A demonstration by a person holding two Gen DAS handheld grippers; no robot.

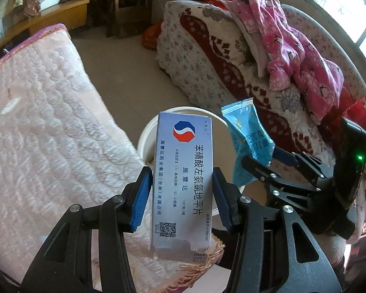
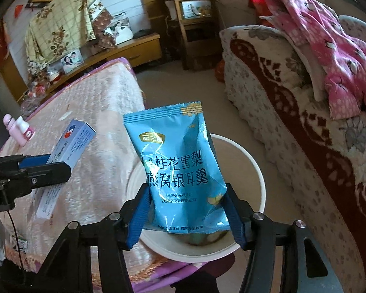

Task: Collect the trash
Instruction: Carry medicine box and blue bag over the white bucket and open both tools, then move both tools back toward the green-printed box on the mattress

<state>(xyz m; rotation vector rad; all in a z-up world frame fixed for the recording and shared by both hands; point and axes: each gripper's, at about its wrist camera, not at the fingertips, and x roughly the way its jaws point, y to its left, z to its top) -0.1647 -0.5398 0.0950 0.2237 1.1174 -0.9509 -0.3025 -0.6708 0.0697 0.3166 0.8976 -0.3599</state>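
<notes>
Silver-blue cardboard medicine box (image 1: 183, 171) sits between my left gripper (image 1: 181, 180) fingers, can't tell if clamped. Right gripper (image 2: 186, 193) fingers pinch light-blue foil snack packet (image 2: 178, 161). Both over white round bin (image 2: 234, 166), frame centre.

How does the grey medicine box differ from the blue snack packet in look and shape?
The medicine box is a stiff, flat-sided grey carton with a torn lower end; the snack packet is a soft, crinkled blue pouch with a serrated top. The box sits in the left gripper, the packet in the right gripper. Both are above the white bucket.
</notes>
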